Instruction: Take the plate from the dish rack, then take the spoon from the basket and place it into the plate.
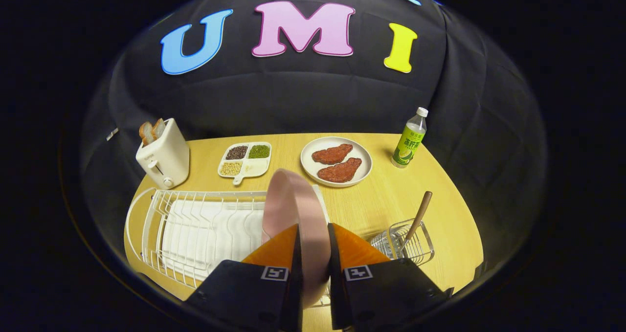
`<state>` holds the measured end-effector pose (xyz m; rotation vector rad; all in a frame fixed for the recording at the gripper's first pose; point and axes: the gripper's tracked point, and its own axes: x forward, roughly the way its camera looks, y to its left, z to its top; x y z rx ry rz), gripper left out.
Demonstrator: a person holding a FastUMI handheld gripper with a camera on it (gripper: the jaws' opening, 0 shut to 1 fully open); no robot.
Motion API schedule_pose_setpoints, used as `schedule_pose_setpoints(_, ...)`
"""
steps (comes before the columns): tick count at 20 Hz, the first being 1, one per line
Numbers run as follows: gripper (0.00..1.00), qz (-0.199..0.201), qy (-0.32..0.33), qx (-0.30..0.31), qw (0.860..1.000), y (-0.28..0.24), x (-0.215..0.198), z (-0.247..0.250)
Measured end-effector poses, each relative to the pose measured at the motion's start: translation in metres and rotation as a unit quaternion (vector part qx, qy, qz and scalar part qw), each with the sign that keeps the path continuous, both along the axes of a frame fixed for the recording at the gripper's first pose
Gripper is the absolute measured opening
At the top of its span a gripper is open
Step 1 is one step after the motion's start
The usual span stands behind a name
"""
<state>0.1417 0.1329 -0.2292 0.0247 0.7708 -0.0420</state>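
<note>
Pink plate (293,205), on edge, clamped between both fingers of gripper (313,241) above white dish rack (195,224); step one; next, probably set down, then spoon (418,217) from basket (406,246).

Not much readable here tbh. The bottle (410,139) beside the plate of meat patties (336,161) has a green label with big characters, too small to make out. The gripper (313,234) carries two square black-and-white marker tags, no text.
</note>
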Motion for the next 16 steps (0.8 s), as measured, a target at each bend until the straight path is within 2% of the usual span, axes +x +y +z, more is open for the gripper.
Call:
schedule_pose_setpoints(6, 0.27, 0.014, -0.055, -0.042, 0.997, 0.009, 0.007, 0.026)
schedule_pose_setpoints(10, 0.27, 0.004, -0.075, -0.060, 0.995, 0.000, 0.008, 0.036)
schedule_pose_setpoints(16, 0.25, -0.004, -0.074, -0.057, 0.996, -0.013, 0.009, 0.037)
